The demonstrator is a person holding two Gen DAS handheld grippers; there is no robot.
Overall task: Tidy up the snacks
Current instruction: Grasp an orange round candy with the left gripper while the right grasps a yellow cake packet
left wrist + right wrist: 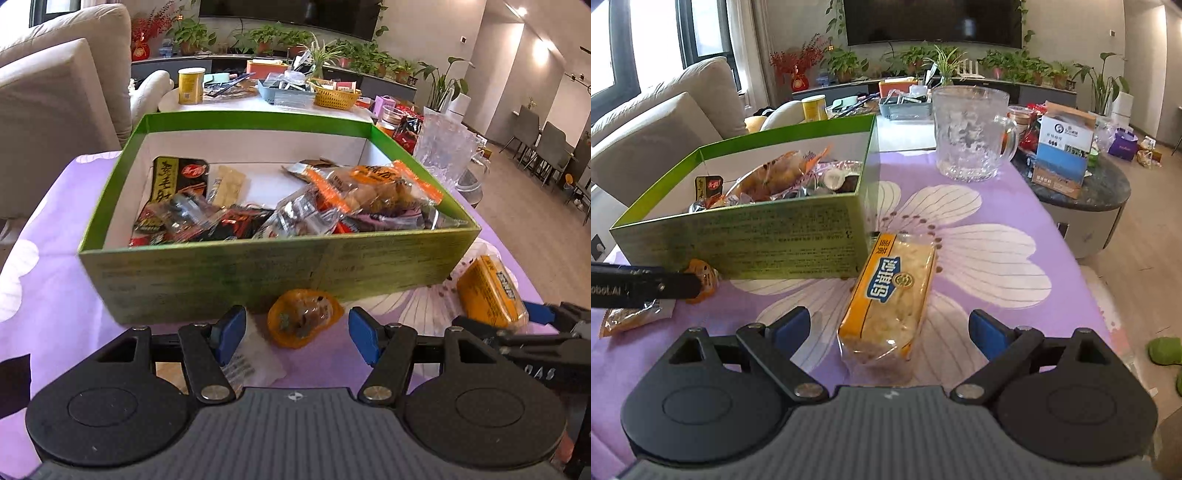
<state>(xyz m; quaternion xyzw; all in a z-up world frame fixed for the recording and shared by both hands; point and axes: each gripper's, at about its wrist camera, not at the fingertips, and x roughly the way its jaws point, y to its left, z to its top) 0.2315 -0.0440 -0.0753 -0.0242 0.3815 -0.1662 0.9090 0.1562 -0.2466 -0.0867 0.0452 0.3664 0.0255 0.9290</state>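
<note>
A green box with several snack packets inside stands on the purple flowered tablecloth; it also shows in the right wrist view. My left gripper is open, with a small orange snack packet lying on the cloth between its blue fingertips, just in front of the box. My right gripper is open around the near end of a long yellow cake packet lying on the cloth beside the box's right corner. That packet also shows in the left wrist view.
A clear glass mug stands behind the cake packet. A clear-wrapped packet lies at the left near the other gripper. A round side table with a carton sits to the right. A sofa is on the left.
</note>
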